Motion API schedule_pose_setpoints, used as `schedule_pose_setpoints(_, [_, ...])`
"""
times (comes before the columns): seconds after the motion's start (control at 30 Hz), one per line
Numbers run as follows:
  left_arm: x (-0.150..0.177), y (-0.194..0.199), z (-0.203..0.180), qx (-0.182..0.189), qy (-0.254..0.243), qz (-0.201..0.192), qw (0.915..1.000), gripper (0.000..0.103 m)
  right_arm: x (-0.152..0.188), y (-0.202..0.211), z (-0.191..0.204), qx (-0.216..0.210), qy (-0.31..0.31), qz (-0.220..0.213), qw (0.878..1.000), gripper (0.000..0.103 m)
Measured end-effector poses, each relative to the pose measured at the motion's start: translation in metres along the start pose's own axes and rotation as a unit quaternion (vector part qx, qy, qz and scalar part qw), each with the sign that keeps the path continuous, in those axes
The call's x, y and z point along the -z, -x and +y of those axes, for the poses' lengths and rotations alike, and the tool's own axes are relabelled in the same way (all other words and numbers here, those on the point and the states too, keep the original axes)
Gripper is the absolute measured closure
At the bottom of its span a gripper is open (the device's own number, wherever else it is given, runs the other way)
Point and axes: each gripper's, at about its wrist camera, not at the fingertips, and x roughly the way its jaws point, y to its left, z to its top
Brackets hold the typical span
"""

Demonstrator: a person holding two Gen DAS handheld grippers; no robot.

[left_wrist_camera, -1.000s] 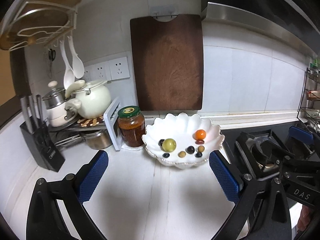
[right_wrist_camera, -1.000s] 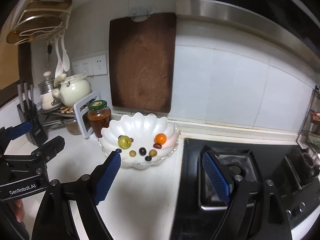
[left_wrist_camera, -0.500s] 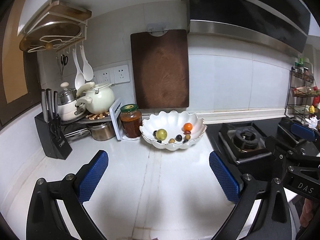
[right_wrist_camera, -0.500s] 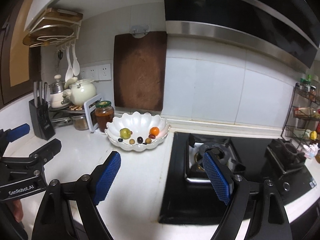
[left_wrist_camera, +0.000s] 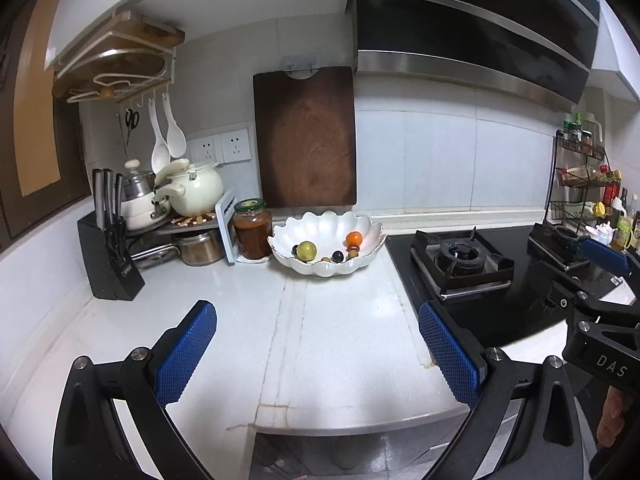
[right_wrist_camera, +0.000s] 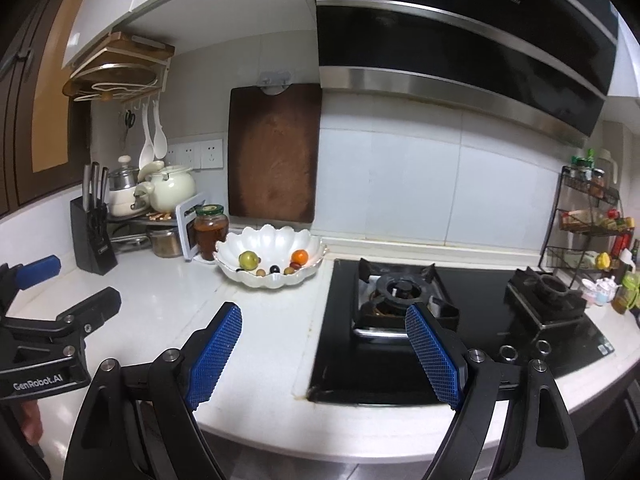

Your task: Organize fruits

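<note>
A white scalloped bowl (left_wrist_camera: 326,268) (right_wrist_camera: 276,280) stands at the back of the white counter, beside the hob. Inside lie a green-yellow fruit (left_wrist_camera: 306,249) (right_wrist_camera: 248,259), a small orange fruit (left_wrist_camera: 354,237) (right_wrist_camera: 299,256) and several small dark and tan ones. My left gripper (left_wrist_camera: 316,350) hangs open over the counter's front part, well short of the bowl, nothing between its blue pads. My right gripper (right_wrist_camera: 324,350) is open too, over the counter's seam with the hob, empty. Each gripper shows at the edge of the other's view.
A jar of red-brown preserve (left_wrist_camera: 252,234) stands left of the bowl, then a rack with pots and a cream kettle (left_wrist_camera: 196,190), and a knife block (left_wrist_camera: 108,264). A dark cutting board (left_wrist_camera: 306,138) hangs on the wall. The black gas hob (right_wrist_camera: 440,320) lies right; a spice rack (right_wrist_camera: 592,220) beyond.
Both grippers have drawn back from the bowl, which now looks smaller and farther. The counter's front edge and more of the hob have come into view. Jaws unchanged.
</note>
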Motion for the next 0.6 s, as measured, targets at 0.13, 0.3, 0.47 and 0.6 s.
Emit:
schedule_pose_setpoints(0.13, [0.005, 0.014, -0.002, 0.003, -0.001, -0.004, 1.0, 0.0, 0.005, 0.014, -0.001, -0.007, -0.006, 0.002, 1.0, 0.018])
schedule_pose_setpoints(0.3, [0.01, 0.027, -0.001, 0.002, -0.004, -0.011, 0.9999, 0.0, 0.012, 0.027, -0.002, -0.016, -0.018, 0.01, 1.0, 0.018])
schedule_pose_setpoints(0.47, [0.013, 0.034, 0.002, 0.003, 0.0, -0.012, 0.9999, 0.0, 0.018, 0.035, 0.002, -0.015, -0.018, 0.013, 1.0, 0.018])
schedule_pose_setpoints(0.6, [0.017, 0.038, 0.005, 0.003, 0.002, -0.012, 0.9999, 0.0, 0.021, 0.04, 0.006, -0.014, -0.014, 0.01, 1.0, 0.018])
